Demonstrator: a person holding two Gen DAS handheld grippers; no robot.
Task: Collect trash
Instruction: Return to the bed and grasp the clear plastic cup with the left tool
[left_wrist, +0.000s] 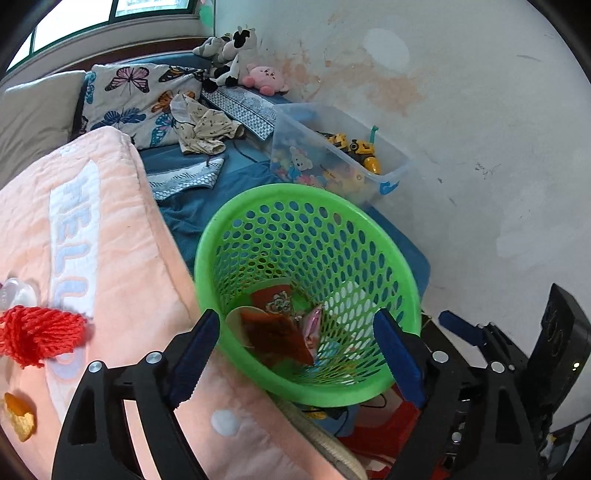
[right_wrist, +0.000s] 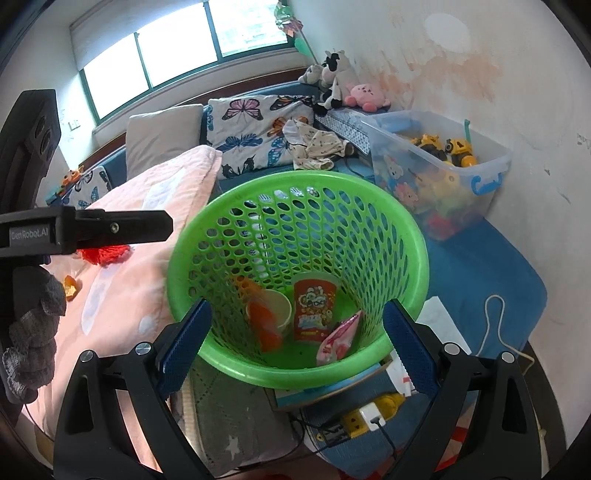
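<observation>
A green mesh basket (left_wrist: 258, 206) (right_wrist: 295, 184) stands beside the bed. Inside lie a red paper cup (right_wrist: 314, 306) (left_wrist: 275, 299), a white cup (right_wrist: 277, 306), an orange wrapper (right_wrist: 264, 325) (left_wrist: 277, 336) and a pink packet (right_wrist: 338, 338) (left_wrist: 312, 325). My left gripper (left_wrist: 295, 362) is open and empty above the basket's near rim. My right gripper (right_wrist: 295, 350) is open and empty over the basket too. On the pink blanket (left_wrist: 122, 258) lie orange peel pieces (left_wrist: 18, 415) (right_wrist: 71, 285), a red yarn bundle (left_wrist: 37, 334) (right_wrist: 105, 254) and a clear wrapper (left_wrist: 16, 291).
A clear toy bin (left_wrist: 332, 155) (right_wrist: 439, 173) stands by the wall. Butterfly pillow (left_wrist: 136, 96), clothes (left_wrist: 203, 125) and plush toys (left_wrist: 236, 55) lie on the bed. A power strip (right_wrist: 369, 417) and cables lie on the floor below the basket. The left gripper's body (right_wrist: 85, 229) shows at left.
</observation>
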